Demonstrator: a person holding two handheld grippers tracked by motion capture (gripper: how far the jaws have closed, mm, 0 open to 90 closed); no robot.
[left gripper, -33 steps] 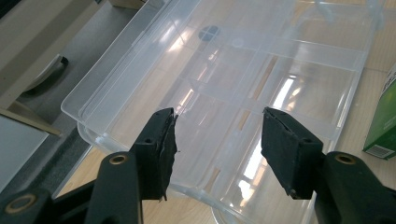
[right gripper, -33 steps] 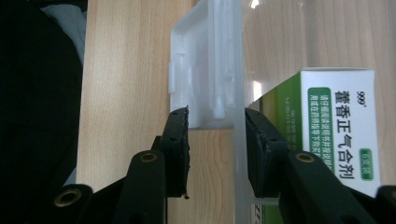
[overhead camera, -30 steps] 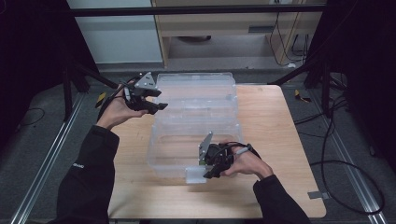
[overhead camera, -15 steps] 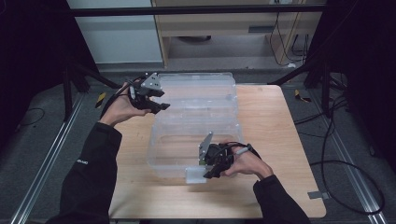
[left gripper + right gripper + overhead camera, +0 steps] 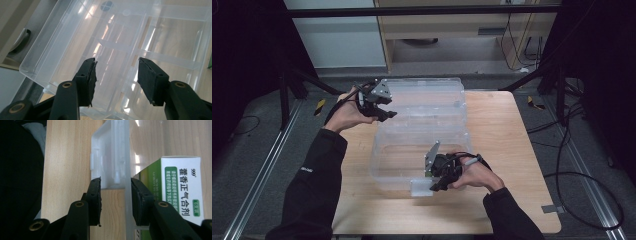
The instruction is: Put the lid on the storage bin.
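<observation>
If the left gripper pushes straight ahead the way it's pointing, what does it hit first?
Most likely the clear lid of the storage box: the open left gripper aims straight at its ribbed panel, with nothing between. How far off it is, I cannot tell.

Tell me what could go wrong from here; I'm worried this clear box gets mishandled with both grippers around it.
The right gripper straddles the clear box's near wall and latch; thin, slick plastic could slip or flex if squeezed or pulled. The green-and-white carton lies just inside that wall and could get knocked. The left gripper hovers open over the lid, gripping nothing; the lid could drop or swing unchecked.
</observation>
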